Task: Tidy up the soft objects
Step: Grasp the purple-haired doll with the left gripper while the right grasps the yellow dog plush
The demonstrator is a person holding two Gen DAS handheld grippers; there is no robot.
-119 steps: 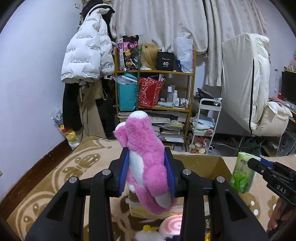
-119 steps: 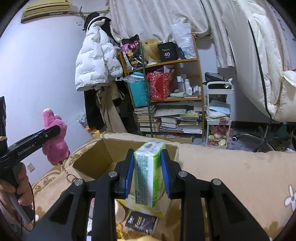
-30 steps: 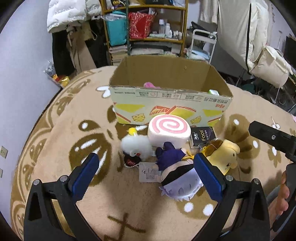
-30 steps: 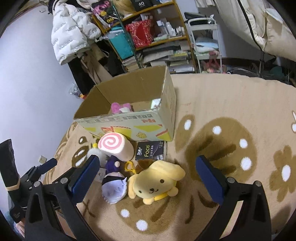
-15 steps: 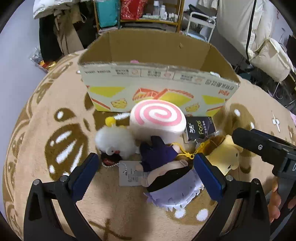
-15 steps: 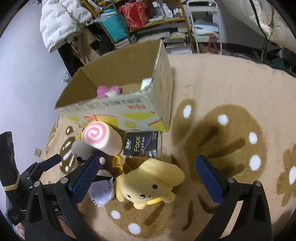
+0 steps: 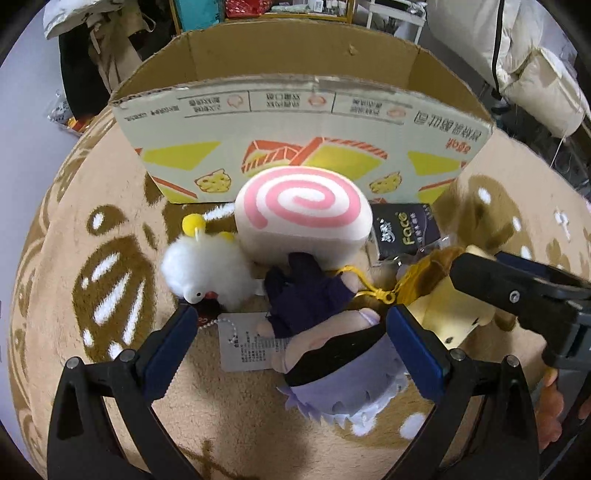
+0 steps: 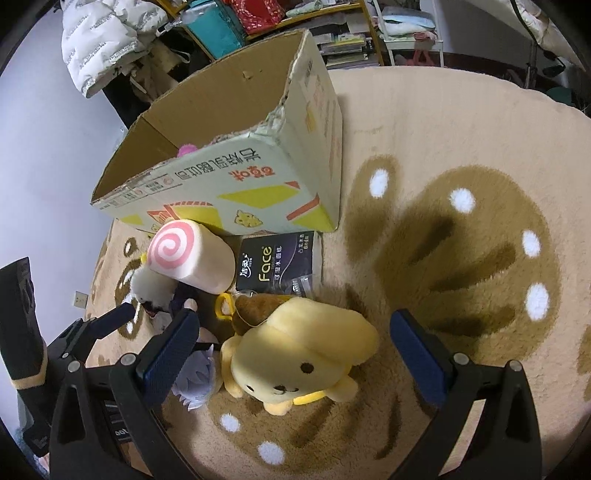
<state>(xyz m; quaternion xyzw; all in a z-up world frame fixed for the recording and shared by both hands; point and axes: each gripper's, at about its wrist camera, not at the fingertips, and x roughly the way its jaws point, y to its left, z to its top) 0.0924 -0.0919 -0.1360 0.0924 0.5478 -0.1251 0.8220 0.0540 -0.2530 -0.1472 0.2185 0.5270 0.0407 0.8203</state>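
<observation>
My left gripper (image 7: 291,350) is open, its blue pads either side of a lavender-haired plush doll (image 7: 325,350) with a dark purple hand. A white fluffy bird plush (image 7: 207,275) and a pink-swirl roll plush (image 7: 301,218) lie just beyond, against the open cardboard box (image 7: 303,122). My right gripper (image 8: 291,350) is open too, straddling a yellow dog plush (image 8: 299,358). A pink plush (image 8: 186,149) peeks from inside the box (image 8: 258,177). The right gripper's black finger crosses the left wrist view at the right, over the yellow plush (image 7: 450,306).
A black "Face" tissue pack (image 8: 277,264) lies flat before the box. Everything rests on a beige rug (image 8: 461,258) with brown patches. Shelves (image 8: 295,14), a white jacket (image 8: 107,40) and a trolley stand behind. A person's hand (image 7: 554,402) holds the right gripper.
Four seconds ago the left held a pink plush and the right a green tissue pack; both are released. Over the last second both open grippers lowered and closed in on the doll and dog.
</observation>
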